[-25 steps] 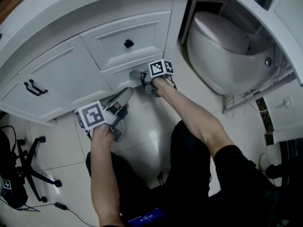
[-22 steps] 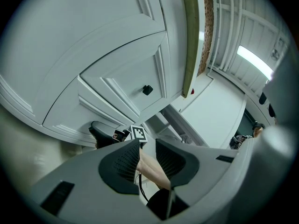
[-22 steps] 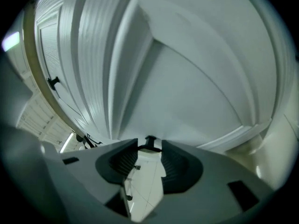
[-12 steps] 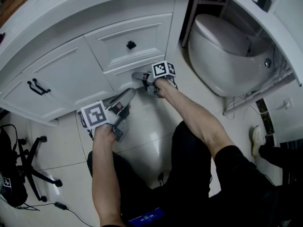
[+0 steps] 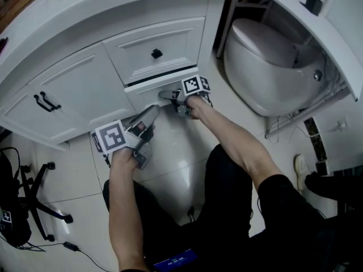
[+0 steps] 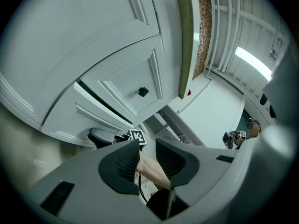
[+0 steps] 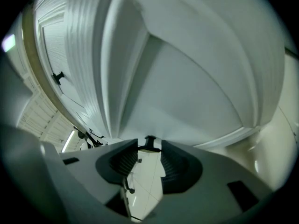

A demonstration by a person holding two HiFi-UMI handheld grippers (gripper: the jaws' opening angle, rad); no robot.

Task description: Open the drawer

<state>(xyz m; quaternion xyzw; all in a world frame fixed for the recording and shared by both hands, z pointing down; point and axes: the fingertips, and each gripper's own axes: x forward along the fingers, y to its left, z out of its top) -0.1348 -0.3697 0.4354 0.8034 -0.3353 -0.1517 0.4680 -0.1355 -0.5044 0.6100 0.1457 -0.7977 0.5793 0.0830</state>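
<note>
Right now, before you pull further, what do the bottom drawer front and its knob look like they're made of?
Drawer front: probably painted wood or board. It shows a smooth white satin coat with moulded frame edges and no visible grain.
Knob: small, black and matte. It is likely metal, though plastic can't be ruled out.

Pale tiled floor (glossy) carries a white cabinet, toilet and black chair base.

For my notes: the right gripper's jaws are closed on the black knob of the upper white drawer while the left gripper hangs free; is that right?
Not quite: the head view shows the right gripper on the black knob of the lower white drawer; the upper drawer's knob is untouched. The left gripper does hang free.
</note>
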